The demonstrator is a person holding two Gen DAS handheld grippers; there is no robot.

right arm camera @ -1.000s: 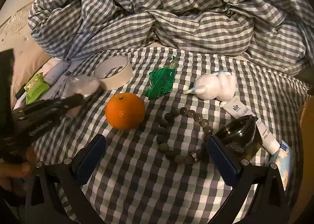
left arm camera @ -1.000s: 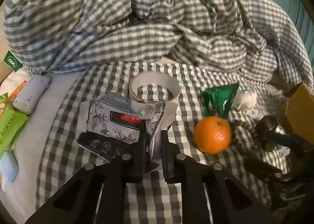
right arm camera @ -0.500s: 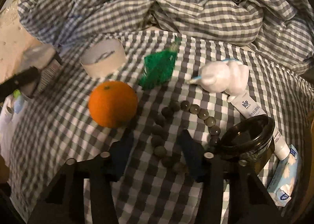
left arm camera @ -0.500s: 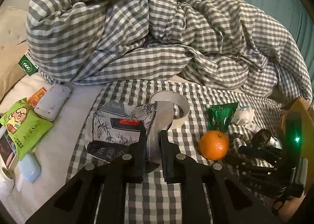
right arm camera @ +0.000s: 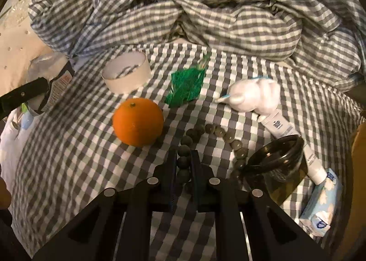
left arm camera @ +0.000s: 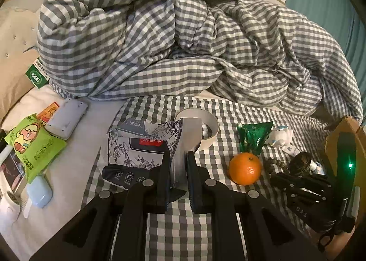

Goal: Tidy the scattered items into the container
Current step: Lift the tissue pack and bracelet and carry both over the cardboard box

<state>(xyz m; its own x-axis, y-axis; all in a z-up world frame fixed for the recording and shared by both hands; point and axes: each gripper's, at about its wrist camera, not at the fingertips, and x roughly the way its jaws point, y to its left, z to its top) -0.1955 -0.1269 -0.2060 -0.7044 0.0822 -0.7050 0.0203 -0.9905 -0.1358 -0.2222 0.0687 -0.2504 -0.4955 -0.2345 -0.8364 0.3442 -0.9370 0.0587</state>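
1. Since a second earlier, the left gripper [left arm camera: 178, 164] had lifted its floral packet [left arm camera: 141, 151] clear of the checked sheet [left arm camera: 160, 226], and the right gripper [right arm camera: 184, 167] had gone from wide apart to narrowed around the bead bracelet [right arm camera: 212, 144].
2. Left wrist view: the tongs were clamped on the packet's right edge, which hung left of the orange [left arm camera: 245, 168] and in front of the tape roll [left arm camera: 207, 128]. The cardboard box [left arm camera: 338, 144], presumably the container, stood at the far right of the orange.
3. Right wrist view: the fingers pinched a few beads just right of the orange, with the dark glass jar [right arm camera: 276, 164] further right.
4. Risks, as I judged them: the thin edge grip could let the packet slip, and lifting the loop might drag it against the jar or the orange.
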